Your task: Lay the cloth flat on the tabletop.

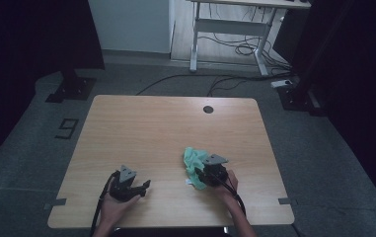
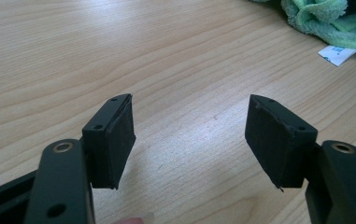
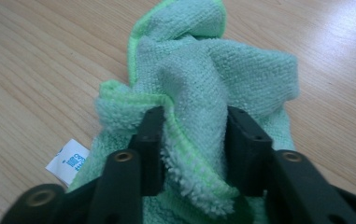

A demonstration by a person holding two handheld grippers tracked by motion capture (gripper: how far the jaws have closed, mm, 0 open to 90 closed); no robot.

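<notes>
Right now, cloth: a mint-green microfibre towel (image 3: 213, 79) with a brighter green stitched hem, crumpled into soft folds, its fluffy pile showing where a fold turns over
Label: a small white tag (image 3: 68, 162) with blue print sticks out from the towel's edge and lies flat on the wood
Place: on the light wooden table (image 1: 141, 128), on the person's right-hand side near the front edge, seen in the high view as a bunched heap (image 1: 195, 163)
Right gripper (image 3: 194, 140): its black jaws are pressed into a raised ridge of the towel from both sides, pinching it between the pads
Left gripper (image 2: 189, 135): jaws spread wide over bare wood, nothing between them, well apart from the towel (image 2: 325, 18)
Hands: each holds its gripper low over the table's front edge
</notes>
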